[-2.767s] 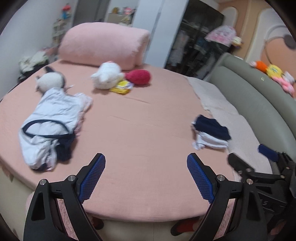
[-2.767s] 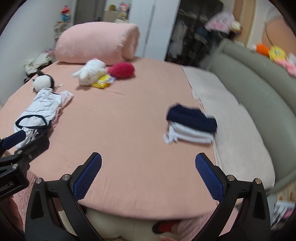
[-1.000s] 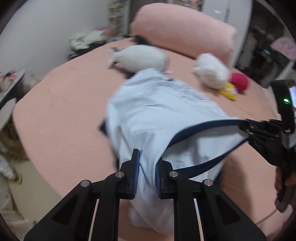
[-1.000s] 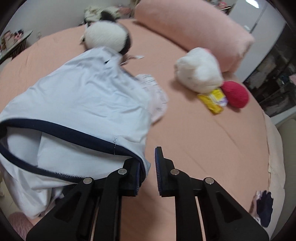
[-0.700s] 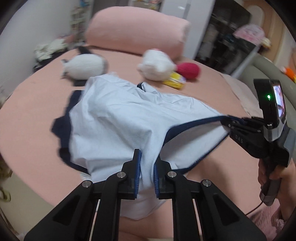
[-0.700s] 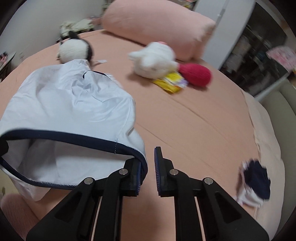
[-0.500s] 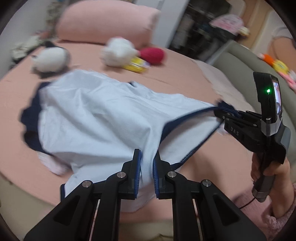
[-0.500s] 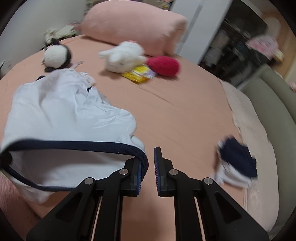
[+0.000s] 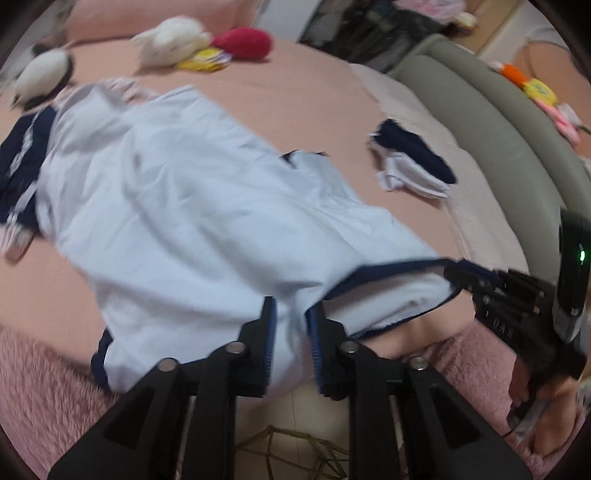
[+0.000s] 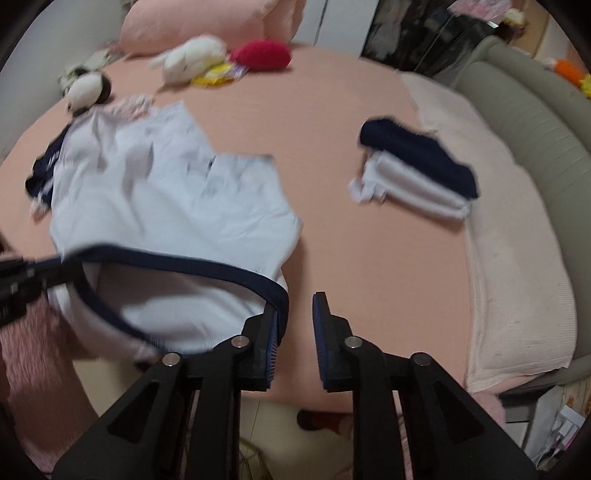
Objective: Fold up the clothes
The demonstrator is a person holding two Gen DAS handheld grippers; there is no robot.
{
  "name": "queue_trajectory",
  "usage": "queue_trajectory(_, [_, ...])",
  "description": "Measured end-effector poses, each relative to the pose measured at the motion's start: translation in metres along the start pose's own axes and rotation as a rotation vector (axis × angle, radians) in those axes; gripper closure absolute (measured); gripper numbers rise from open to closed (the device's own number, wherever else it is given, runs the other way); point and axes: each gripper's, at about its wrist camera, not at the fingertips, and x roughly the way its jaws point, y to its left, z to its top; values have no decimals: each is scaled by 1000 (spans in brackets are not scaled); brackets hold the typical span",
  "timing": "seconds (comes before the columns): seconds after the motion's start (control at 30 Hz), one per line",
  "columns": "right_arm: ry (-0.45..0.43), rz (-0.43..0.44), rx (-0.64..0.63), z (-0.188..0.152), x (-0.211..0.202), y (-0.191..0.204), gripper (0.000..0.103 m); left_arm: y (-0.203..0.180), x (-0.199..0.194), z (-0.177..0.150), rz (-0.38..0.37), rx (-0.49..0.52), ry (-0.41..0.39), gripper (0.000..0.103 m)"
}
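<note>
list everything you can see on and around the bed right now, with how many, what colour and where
Shirt: one, light blue with navy hem, spread on the near left of the bed, hem lifted.
Folded clothes: one pile, navy over white, right side of the bed.
Bed: one, pink sheet.
Bolster: one, pink, far end.
White plush: one, before the bolster.
Red plush: one, right of the white plush.
Black-and-white plush: one, far left.
Headboard: one, grey-green, right edge.
Left gripper: one, black, jaws pinching the shirt hem.
Right gripper: one, black, jaws at the hem's other end.
</note>
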Motion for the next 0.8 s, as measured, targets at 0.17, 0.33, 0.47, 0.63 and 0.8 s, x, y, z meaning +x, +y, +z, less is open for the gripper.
queue_trajectory(0.17, [37,57,-28,-5,29,4,72,-5,3,-17,-8,-57,-8,58])
queue_trajectory(0.33, [22,29,-27,3,47,1,61,-28,24,-31,18,-37,56,58])
queue_trajectory(0.47, [8,3,-24,9,60,-1,53,-41,50,-32,114,-76,62,58])
queue_trajectory(0.63, [-9,-30,-21,17,78,-3,55,-39,95,-38,277,-111,152,59])
queue_trajectory(0.8, [-25,-70,2,24,91,-12,67,-53,91,-54,356,33,186,71])
